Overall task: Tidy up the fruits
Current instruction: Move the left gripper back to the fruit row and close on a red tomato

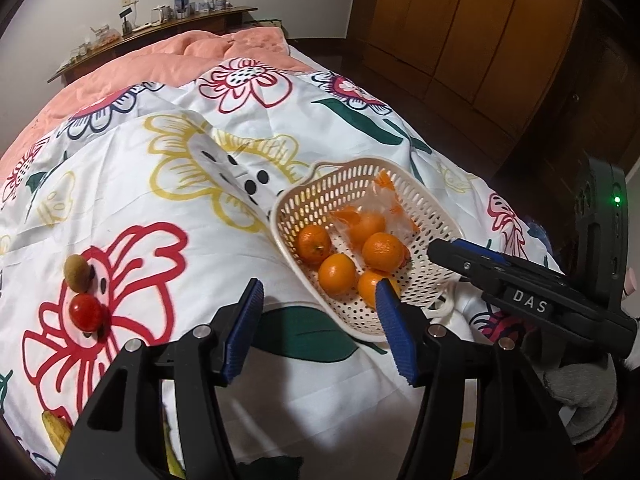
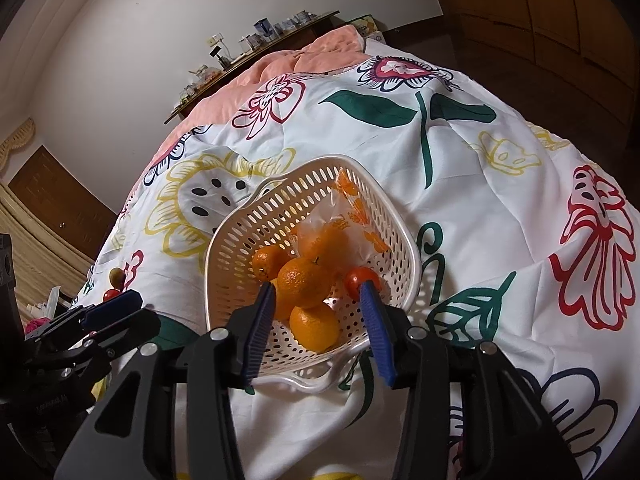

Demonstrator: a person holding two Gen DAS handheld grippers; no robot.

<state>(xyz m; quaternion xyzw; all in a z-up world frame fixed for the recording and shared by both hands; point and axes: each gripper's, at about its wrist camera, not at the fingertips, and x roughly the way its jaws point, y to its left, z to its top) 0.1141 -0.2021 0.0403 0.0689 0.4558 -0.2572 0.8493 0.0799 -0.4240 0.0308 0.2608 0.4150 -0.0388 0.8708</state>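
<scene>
Presently, basket [image 2: 404, 240]: sat on bed [image 1: 168, 184], gathering oranges [image 1: 383, 251].
Right claw [image 2: 318, 294]: apart over basket, tomato [image 2: 358, 280] beside pad, likely dropped.
Left claw [image 1: 318, 294]: apart, empty.
Kiwi [image 1: 78, 273]: left outside, unsorted.

I am looking down at a bed [image 1: 168, 208] that is wearing a white flowered cover, with a pink quilt [image 1: 168, 56] lying across its far end. A cream slotted basket [image 1: 304, 200] is sitting on the cover. Well off to its left, a kiwi [image 1: 79, 273] and a tomato [image 1: 85, 312] are lying side by side. At the near edge something yellow [image 1: 56, 432] is poking out, possibly a banana.
</scene>
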